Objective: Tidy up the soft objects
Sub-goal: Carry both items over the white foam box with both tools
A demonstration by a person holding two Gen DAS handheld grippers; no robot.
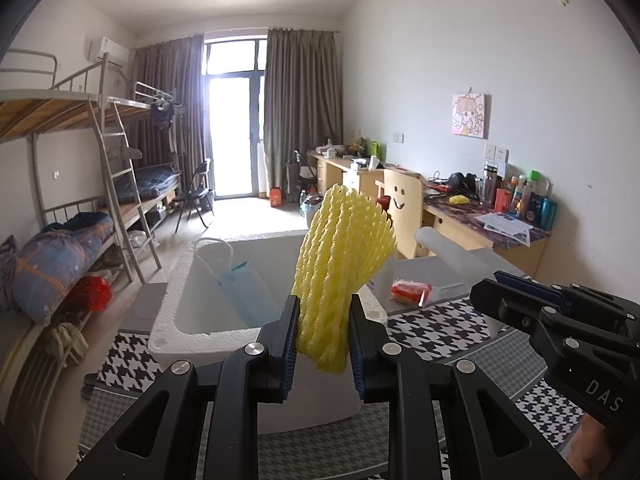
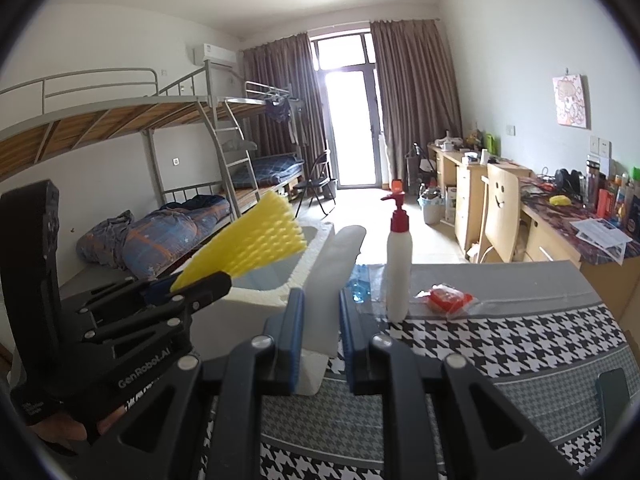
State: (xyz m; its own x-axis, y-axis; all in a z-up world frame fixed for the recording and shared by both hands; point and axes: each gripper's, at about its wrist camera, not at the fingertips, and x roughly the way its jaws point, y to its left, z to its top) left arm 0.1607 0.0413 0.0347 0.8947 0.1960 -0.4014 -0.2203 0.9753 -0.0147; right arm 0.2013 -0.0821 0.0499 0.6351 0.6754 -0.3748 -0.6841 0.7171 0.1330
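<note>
Dorm room, houndstooth-covered table [image 1: 460, 340]. Left gripper [image 1: 323, 344] clamped on yellow foam net [image 1: 344, 256], upright, directly above white foam box [image 1: 200, 316]; right gripper [image 2: 320, 332] pinching white foam sheet [image 2: 340, 264], box to its left

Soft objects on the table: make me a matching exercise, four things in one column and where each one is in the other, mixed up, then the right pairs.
Things:
1. yellow foam net
2. white foam sheet
3. pump bottle
4. red packet

Places:
A. standing upright on the table
B. pinched in the left gripper
C. lying flat on the table, right of the bottle
D. pinched in the right gripper

Pairs: 1-B, 2-D, 3-A, 4-C
</note>
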